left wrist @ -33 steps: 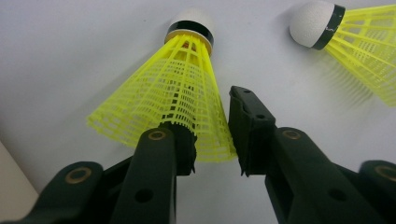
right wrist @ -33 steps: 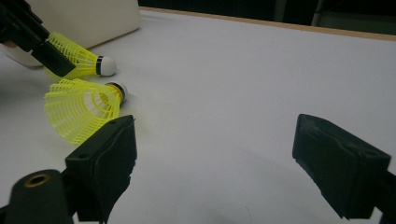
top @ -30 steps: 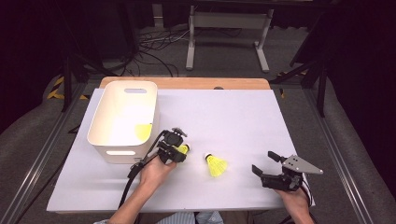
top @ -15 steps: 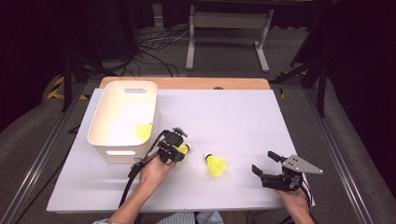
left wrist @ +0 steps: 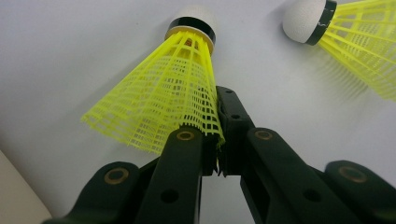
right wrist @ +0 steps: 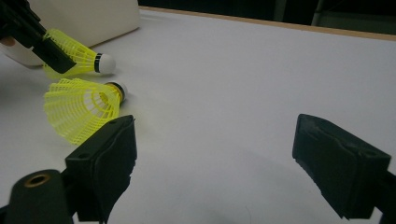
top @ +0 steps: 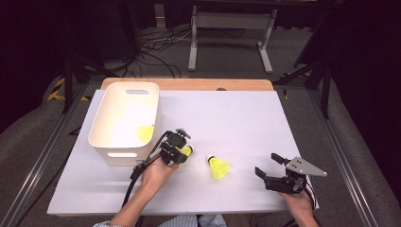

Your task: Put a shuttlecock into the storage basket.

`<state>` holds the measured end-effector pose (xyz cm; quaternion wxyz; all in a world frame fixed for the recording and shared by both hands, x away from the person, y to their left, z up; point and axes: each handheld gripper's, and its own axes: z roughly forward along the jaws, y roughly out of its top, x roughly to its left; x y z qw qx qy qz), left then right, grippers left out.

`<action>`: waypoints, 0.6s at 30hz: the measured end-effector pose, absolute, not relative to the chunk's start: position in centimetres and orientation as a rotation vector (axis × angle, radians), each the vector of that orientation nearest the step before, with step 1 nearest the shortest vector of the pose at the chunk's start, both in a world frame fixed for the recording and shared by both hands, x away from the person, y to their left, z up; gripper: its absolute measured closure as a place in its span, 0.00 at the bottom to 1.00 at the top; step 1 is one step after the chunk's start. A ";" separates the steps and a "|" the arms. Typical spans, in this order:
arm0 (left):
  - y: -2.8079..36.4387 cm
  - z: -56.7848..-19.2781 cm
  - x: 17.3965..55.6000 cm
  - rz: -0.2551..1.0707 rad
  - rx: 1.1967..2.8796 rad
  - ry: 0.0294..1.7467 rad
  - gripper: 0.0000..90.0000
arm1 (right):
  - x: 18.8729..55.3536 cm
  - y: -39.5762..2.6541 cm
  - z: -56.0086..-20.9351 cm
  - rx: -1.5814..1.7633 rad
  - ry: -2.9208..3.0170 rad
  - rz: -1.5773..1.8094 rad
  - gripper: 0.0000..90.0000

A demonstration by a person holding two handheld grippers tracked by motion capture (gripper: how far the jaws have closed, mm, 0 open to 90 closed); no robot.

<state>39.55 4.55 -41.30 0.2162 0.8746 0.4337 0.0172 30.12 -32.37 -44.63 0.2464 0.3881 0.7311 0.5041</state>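
My left hand-held gripper (left wrist: 217, 140) has just closed, pinching a yellow shuttlecock (left wrist: 163, 100) by its skirt on the tabletop (top: 265, 123) beside the white bin (top: 124, 124), ready for lifting in.

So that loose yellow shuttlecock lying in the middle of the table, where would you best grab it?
Probably by the skirt rim. The loose shuttlecock lies on its side, white cork toward the bin, wide mesh skirt toward the open right gripper. Coming from that side, one jaw could slip inside the skirt and pinch its wall.
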 end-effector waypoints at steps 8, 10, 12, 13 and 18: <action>4.4 -40.8 39.3 0.054 2.427 1.187 0.98 | 30.1 -32.4 -44.6 1.058 1.992 1.376 0.16; 4.3 -40.6 39.2 0.062 2.425 1.180 0.98 | 30.1 -32.4 -44.6 1.058 1.992 1.376 0.16; 4.3 -40.3 39.2 0.066 2.424 1.175 0.98 | 30.1 -32.4 -44.6 1.059 1.992 1.376 0.16; 4.3 -40.3 39.2 0.066 2.424 1.175 0.98 | 30.1 -32.4 -44.6 1.058 1.992 1.376 0.16; 4.0 -40.0 39.1 0.086 2.435 1.158 0.98 | 30.1 -32.4 -44.6 1.057 1.994 1.376 0.16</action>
